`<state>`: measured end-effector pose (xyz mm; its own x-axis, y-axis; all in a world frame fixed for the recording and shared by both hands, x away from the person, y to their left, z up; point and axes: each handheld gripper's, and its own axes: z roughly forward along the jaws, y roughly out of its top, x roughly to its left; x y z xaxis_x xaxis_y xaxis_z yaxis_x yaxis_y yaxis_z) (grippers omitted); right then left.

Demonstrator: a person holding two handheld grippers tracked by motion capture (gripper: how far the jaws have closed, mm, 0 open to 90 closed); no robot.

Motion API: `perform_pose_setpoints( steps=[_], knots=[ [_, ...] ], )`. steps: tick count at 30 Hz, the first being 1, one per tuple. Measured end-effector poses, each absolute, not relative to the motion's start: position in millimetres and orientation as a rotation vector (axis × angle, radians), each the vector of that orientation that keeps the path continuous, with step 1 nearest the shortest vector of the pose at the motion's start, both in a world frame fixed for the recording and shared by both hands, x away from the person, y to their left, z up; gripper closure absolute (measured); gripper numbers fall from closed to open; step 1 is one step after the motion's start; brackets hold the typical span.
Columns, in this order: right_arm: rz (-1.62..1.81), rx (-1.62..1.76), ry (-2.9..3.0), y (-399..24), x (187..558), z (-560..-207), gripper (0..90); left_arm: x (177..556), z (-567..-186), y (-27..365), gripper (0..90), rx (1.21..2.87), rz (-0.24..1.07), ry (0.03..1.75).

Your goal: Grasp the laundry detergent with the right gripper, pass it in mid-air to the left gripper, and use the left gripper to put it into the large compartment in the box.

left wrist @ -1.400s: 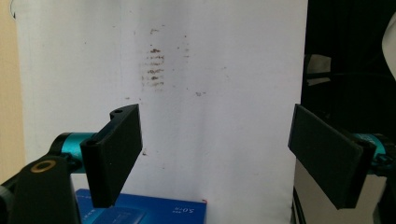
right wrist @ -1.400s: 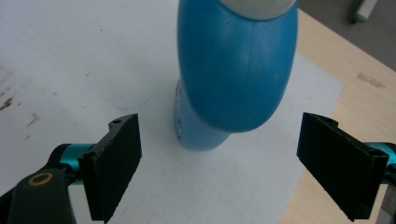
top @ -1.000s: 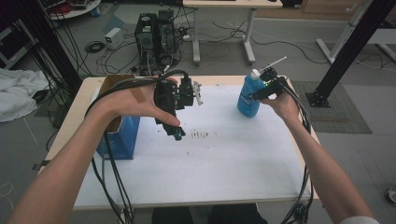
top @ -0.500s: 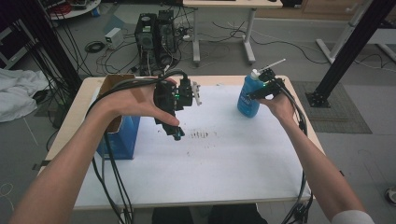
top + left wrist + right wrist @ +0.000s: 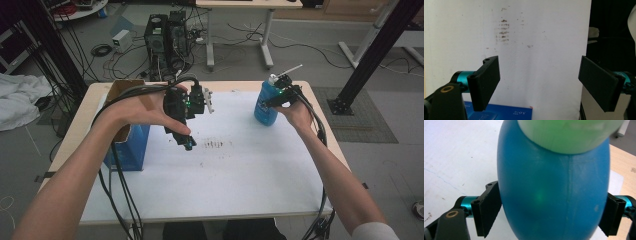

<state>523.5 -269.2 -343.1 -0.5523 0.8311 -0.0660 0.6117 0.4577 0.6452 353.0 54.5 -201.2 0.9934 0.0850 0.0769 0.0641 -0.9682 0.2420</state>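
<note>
The blue bottle [image 5: 265,107] stands upright near the far right corner of the worktop [image 5: 240,190], its pale cap [image 5: 569,135] on top. The right tongs [image 5: 280,97] have just been closing around its belly, and in the right gripper view both black jaws touch its sides. The left tongs [image 5: 187,142] hang spread wide with nothing between them above the white sheet, near brown smudges [image 5: 503,30] and beside a blue box [image 5: 127,147].
</note>
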Motion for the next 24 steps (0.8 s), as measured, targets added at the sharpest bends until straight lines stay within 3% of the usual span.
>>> perform_pose_setpoints(
  steps=[5,24],
  knots=[
    [0.845,1.215,2.319,-269.8,522.5,-342.7,23.0,352.7,-202.4,56.3,17.7,2.891,0.127,0.115],
    [0.866,1.223,2.315,-267.2,524.8,-347.4,28.6,353.7,-202.7,57.4,17.7,2.892,0.13,0.116]
  ],
)
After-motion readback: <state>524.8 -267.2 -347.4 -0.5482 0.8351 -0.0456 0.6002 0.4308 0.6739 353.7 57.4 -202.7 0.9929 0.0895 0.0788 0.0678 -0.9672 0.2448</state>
